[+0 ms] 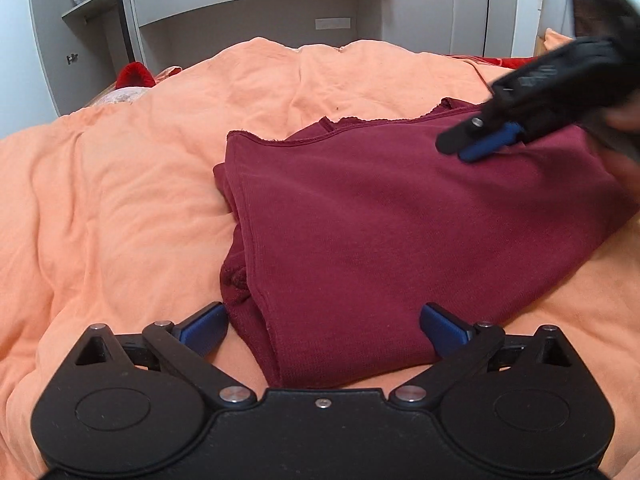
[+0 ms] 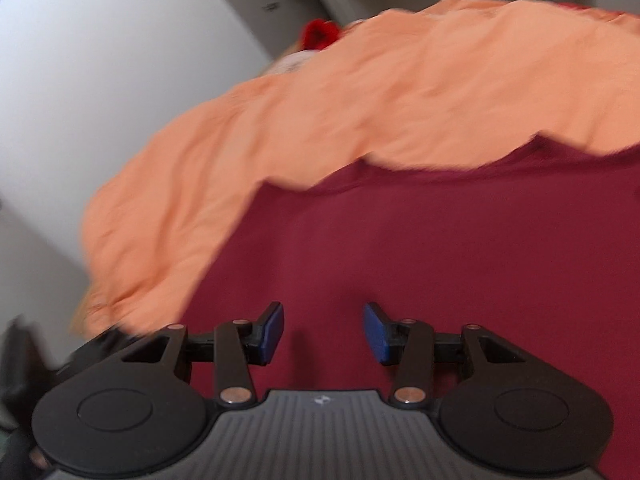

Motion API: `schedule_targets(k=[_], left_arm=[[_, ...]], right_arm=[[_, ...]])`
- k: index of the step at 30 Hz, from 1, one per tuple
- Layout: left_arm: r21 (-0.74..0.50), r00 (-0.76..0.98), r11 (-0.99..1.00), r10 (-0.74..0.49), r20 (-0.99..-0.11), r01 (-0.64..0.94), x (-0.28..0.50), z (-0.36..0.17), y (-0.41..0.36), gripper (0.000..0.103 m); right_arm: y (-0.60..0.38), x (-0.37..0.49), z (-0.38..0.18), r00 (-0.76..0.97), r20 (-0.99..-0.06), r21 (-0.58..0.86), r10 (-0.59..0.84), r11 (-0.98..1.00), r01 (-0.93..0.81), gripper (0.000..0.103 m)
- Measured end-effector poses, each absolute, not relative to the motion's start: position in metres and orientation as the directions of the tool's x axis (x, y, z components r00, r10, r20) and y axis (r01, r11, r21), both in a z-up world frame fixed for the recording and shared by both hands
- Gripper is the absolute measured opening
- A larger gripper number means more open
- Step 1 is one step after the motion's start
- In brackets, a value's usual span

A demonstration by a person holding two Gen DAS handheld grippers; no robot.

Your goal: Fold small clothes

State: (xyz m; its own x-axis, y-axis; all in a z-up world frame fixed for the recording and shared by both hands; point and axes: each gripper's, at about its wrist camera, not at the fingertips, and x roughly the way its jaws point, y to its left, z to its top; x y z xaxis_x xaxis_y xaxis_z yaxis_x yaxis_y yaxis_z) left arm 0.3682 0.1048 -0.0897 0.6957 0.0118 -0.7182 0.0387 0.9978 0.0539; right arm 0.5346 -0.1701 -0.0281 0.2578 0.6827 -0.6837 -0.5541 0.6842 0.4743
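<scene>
Soft even daylight; right-wrist view motion-blurred; fisheye-curved edges.

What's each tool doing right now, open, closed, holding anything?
Left tool: open, holding nothing, its fingers either side of the near edge of the maroon garment.
Right tool: open, holding nothing, above the garment.

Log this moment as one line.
left gripper: open, at garment's near edge | right gripper: open, above | maroon garment: folded on orange duvet
</scene>
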Motion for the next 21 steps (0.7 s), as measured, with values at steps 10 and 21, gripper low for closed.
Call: schedule_targets(k=[10, 21], left_arm=[[0.05, 0.699, 0.998, 0.01, -0.715, 0.036, 0.37, -0.089, 0.105, 0.102], [0.062, 0.786, 0.998, 0.061, -0.615, -0.029, 0.348, -0.058, 0.105, 0.102]], right_arm=[[-0.21, 0.604, -0.038, 0.424, -0.762, 0.317, 0.489, 0.853, -0.415, 0.039], [-0.242, 0.434, 0.074, 0.663, -0.48, 0.181, 0.575, 0.804, -0.566, 0.102]])
